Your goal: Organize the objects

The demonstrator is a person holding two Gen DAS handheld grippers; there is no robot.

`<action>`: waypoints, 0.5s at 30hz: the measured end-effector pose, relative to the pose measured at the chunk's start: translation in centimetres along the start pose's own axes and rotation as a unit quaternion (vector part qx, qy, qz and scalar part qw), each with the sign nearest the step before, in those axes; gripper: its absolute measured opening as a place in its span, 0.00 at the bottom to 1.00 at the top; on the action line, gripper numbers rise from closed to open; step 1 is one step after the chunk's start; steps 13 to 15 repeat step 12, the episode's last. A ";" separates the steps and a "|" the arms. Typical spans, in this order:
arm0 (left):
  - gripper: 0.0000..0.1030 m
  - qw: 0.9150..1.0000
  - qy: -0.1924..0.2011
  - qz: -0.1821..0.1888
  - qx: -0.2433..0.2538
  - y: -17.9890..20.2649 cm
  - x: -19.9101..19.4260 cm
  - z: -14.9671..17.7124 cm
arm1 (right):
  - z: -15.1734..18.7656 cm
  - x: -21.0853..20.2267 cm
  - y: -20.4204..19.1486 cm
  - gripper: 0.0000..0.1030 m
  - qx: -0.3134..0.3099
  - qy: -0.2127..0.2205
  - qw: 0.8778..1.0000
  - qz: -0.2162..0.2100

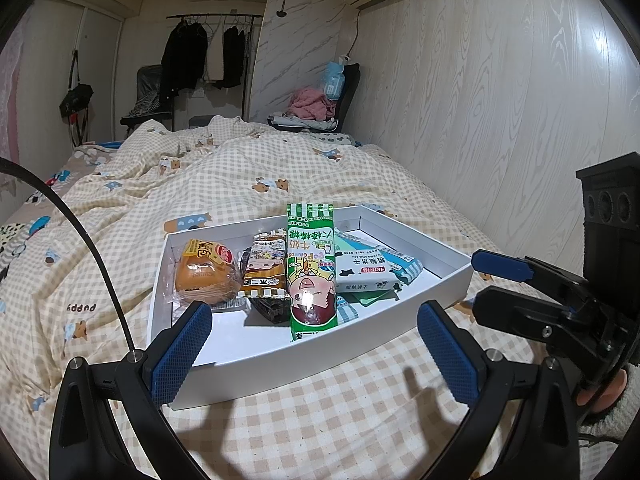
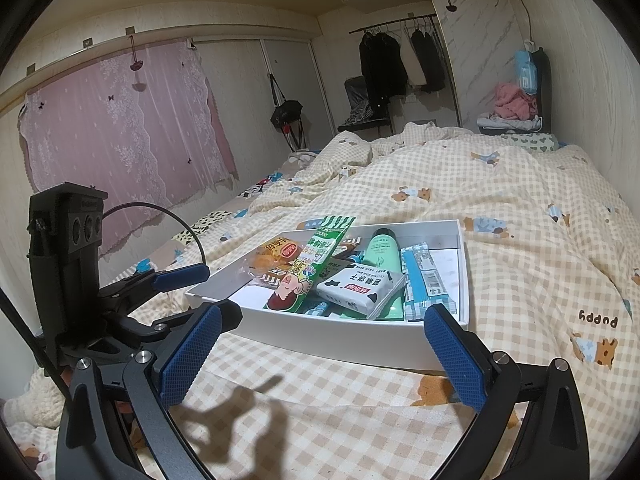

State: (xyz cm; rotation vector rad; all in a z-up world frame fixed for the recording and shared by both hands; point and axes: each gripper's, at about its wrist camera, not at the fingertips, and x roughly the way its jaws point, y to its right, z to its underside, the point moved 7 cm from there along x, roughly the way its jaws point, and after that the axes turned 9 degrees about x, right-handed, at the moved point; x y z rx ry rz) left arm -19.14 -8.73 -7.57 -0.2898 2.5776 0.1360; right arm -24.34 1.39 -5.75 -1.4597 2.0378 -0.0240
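Left wrist view: left gripper (image 1: 314,350) fingers spread, empty, white tray (image 1: 320,360) between them
Right gripper (image 2: 326,350): fingers spread, empty, tray just ahead
Tray: snack packets

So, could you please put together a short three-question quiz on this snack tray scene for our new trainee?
1. True or false: the left hand-held gripper is shut on a snack.
2. What lies across the other snacks in the white tray? A) green candy pack B) banana C) mug
3. In the right wrist view, which item lies nearest the tray's right wall?

Key: 1. False, both it and the right hand-held gripper are open and empty. 2. A. 3. The blue-and-white wrapper.
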 end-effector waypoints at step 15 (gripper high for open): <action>1.00 1.000 0.004 0.012 -0.002 -0.1 -0.5 -0.1 | 0.0 0.0 0.0 0.99 0.001 -0.001 1.000 0.000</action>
